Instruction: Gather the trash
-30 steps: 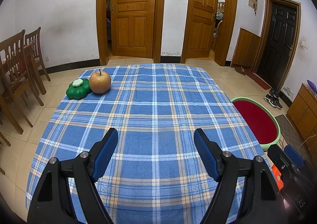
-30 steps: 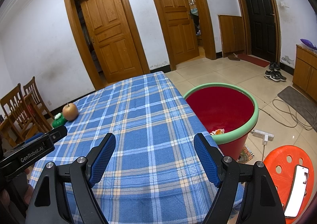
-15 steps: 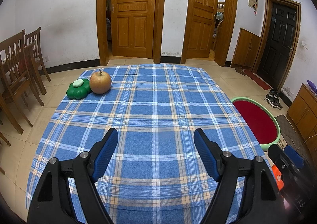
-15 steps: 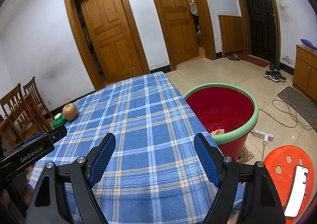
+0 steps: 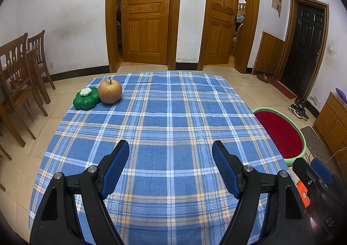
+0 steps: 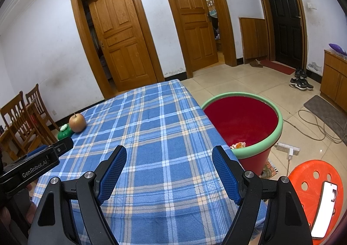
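A red bin with a green rim [image 6: 241, 123] stands on the floor at the table's right side; some trash [image 6: 238, 145] lies in its bottom. It also shows in the left wrist view [image 5: 279, 134]. An apple [image 5: 110, 91] and a green flower-shaped object [image 5: 86, 98] sit at the far left corner of the blue plaid tablecloth [image 5: 169, 128]. My left gripper [image 5: 170, 167] is open and empty above the near part of the table. My right gripper [image 6: 169, 171] is open and empty above the table's near right part, beside the bin.
Wooden chairs [image 5: 19, 71] stand left of the table. An orange stool [image 6: 314, 188] with a phone [image 6: 324, 208] on it is at the near right. A power strip [image 6: 287, 148] and cable [image 6: 321, 123] lie on the floor behind the bin.
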{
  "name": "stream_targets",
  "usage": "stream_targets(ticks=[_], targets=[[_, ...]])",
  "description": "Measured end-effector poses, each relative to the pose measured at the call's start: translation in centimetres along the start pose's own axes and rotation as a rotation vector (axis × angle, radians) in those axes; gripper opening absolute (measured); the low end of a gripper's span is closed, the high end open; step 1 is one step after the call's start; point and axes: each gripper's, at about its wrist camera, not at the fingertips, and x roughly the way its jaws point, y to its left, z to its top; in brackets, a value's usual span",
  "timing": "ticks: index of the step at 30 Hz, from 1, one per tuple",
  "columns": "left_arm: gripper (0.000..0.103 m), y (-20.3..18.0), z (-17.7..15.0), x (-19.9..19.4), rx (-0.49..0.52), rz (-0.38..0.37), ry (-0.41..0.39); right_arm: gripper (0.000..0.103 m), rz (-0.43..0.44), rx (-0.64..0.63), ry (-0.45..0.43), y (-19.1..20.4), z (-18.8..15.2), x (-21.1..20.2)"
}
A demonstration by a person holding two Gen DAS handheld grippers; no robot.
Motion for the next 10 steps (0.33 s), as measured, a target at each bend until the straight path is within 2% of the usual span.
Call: stream_targets(ticks=[10], targets=[[0.078,0.07,0.02,-0.03,-0.001,-0.001,0.000,0.082,-0.002,-0.003,0.000,0.05,0.04,0.05]])
